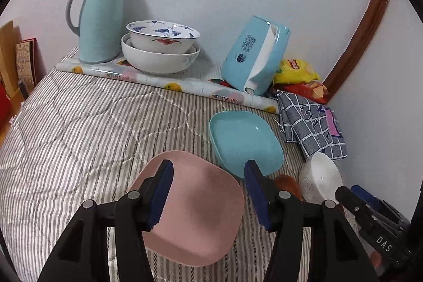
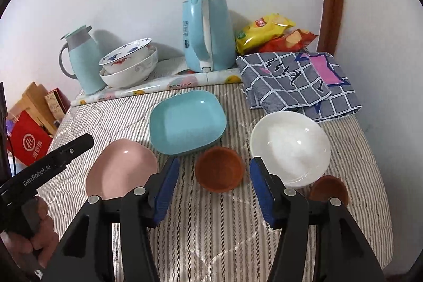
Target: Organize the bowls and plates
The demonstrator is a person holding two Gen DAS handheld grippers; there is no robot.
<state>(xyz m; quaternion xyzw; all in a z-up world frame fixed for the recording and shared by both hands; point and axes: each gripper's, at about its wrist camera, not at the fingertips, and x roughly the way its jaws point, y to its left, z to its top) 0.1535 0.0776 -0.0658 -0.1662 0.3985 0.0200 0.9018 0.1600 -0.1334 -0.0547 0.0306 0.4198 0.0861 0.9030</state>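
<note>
Left gripper [image 1: 208, 192] jaws apart, empty, above pink plate [image 1: 193, 210] on striped cloth [image 1: 79, 123]. Right gripper [image 2: 214, 189] jaws apart, empty, over brown bowl [image 2: 219, 168]. Blue plate [image 2: 187, 122] just behind; white bowl [image 2: 290, 147] to the right.

My left gripper [image 1: 208, 192] and right gripper [image 2: 214, 192] are built alike: matte black angular frames, two fingers each, with ribbed blue pads [image 2: 166, 189] on the inner faces. Round silver screws [image 2: 93, 199] mark the pivots. White lettering reads "GenRobot.AI" on the left body, "DAS" on the right.
</note>
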